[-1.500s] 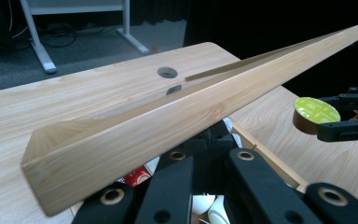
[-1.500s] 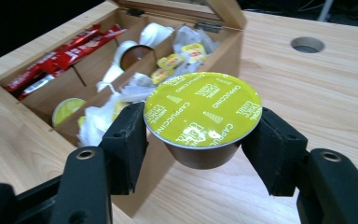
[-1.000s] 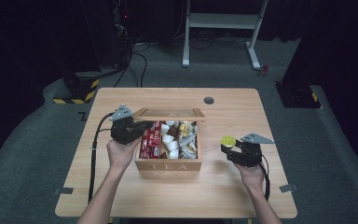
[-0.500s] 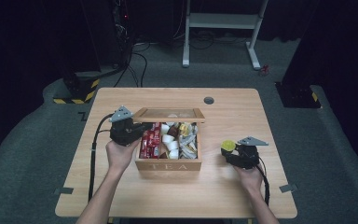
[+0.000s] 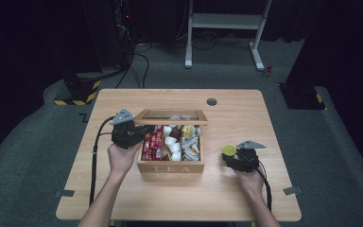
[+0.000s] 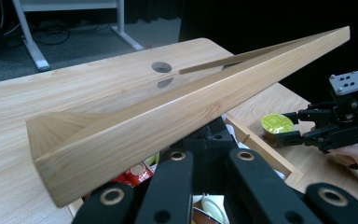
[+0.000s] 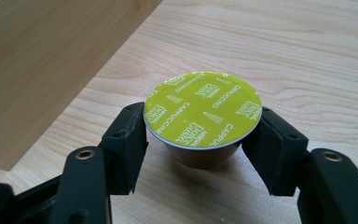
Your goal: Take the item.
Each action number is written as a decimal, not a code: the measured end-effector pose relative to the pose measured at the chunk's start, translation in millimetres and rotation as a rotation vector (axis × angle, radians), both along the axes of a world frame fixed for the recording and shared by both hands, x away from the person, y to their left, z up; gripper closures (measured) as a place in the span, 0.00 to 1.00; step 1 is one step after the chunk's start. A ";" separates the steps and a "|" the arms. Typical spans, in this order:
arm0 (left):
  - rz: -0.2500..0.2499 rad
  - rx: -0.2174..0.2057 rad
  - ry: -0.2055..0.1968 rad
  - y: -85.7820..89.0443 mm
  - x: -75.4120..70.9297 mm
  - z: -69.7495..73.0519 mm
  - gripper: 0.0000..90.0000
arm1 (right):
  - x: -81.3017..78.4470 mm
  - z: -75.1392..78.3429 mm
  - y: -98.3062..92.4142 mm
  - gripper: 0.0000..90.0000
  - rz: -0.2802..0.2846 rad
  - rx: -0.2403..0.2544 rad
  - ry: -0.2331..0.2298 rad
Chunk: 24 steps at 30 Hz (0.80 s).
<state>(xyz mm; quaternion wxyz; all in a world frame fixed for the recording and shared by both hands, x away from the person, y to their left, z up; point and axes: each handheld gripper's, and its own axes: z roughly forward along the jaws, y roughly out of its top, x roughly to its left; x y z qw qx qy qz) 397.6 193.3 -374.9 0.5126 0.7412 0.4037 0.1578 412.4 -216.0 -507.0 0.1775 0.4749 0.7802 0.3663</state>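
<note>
Coffee capsule coming out of the tea box, about to be set on the table.

The left gripper (image 5: 131, 134) is clamped shut on the raised glass-paned lid (image 5: 171, 116), propping the wooden tea box (image 5: 170, 166) open. To the right of the box, the right gripper (image 5: 234, 157) pinches a yellow-green cappuccino capsule (image 7: 202, 108) just above the table (image 5: 236, 113). Judged next: lower until its base rests flat, then spread the jaws.

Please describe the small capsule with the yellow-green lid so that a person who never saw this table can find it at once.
Start at the wooden tea box in the middle of the table. To its right, between the jaws of the right gripper, is the capsule. Unlike the sachets and capsules inside the box, it is outside it, with a yellow-green foil lid printed "Cappuccino".
</note>
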 end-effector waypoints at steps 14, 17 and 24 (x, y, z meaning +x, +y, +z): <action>0.000 -0.002 0.004 -0.1 -2.7 -3.3 1.00 | 0.1 -5.6 -2.7 0.40 0.010 0.008 0.013; -0.001 -0.002 0.005 -0.3 -3.6 -4.2 1.00 | -2.0 -4.3 -3.7 0.39 0.019 0.012 0.009; -0.005 -0.002 0.003 0.1 -3.9 -5.0 1.00 | -10.1 -1.3 -15.3 0.39 0.013 0.054 -0.010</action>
